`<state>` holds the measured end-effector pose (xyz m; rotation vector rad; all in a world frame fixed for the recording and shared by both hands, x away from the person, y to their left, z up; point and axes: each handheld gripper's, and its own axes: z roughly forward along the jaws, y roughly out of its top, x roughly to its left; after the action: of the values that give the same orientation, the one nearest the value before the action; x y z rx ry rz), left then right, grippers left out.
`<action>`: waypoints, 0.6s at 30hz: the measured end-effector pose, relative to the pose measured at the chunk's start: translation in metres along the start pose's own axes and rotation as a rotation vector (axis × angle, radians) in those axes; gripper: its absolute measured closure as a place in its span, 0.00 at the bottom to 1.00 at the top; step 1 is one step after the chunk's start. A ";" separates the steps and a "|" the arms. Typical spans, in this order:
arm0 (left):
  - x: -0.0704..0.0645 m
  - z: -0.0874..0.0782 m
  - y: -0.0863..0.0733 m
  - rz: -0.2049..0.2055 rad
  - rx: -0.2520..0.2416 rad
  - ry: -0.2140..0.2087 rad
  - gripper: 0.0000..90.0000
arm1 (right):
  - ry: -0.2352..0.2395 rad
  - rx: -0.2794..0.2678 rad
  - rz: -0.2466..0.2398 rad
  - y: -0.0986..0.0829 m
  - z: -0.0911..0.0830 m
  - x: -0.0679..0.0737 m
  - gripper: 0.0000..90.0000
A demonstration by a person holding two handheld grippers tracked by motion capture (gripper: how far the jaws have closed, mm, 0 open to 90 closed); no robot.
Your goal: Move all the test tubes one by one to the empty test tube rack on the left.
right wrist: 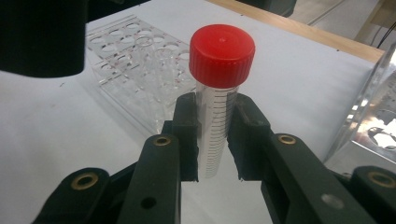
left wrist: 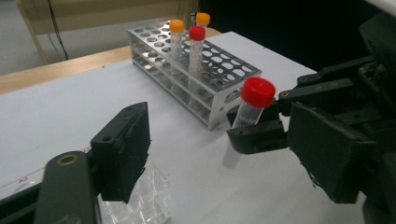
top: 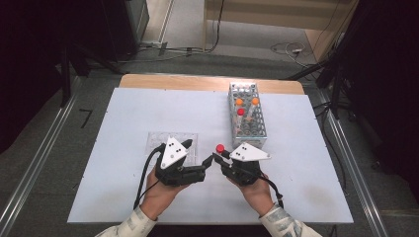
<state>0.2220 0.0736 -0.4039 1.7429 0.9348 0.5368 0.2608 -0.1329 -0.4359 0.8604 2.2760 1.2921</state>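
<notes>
Just beside the perforated metal tube rack [top: 248, 116], my right tongs [right wrist: 215, 140] pinch the clear red-capped tube [right wrist: 215, 112] upright; I'd keep it vertical while my left tongs [left wrist: 224, 154], spread, close below the cap.

Even, bright light from above on the table [top: 148, 103]; dark upper corners in the high view. Soft shadows. Gripper views slightly blurred at bottom edges.

- My right gripper [top: 217, 157] has open white table [top: 128, 106] ahead.
- Perforated metal tube rack [top: 247, 116] blocks its right; clear plastic well tray [top: 154, 140] sits left.
</notes>
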 end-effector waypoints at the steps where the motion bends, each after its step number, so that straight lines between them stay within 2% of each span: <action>1: -0.001 0.001 0.000 0.006 -0.001 -0.007 0.31 | 0.003 0.003 -0.002 0.000 0.001 0.002 0.79; 6: -0.007 0.003 -0.002 0.027 0.016 -0.033 0.41 | 0.034 0.019 -0.039 -0.001 0.003 0.013 0.79; 9: -0.008 0.003 -0.002 0.043 0.015 -0.041 0.48 | 0.048 0.022 -0.043 -0.001 0.004 0.018 0.79; 14: -0.007 0.006 -0.004 0.048 0.038 -0.060 0.59 | 0.068 0.023 -0.058 -0.001 0.005 0.023 0.79; 18: -0.008 0.006 -0.004 0.047 0.038 -0.068 0.64 | 0.077 0.017 -0.054 0.000 0.004 0.025 0.79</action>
<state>0.2201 0.0645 -0.4095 1.8102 0.8631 0.4899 0.2447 -0.1131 -0.4385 0.7615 2.3557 1.3048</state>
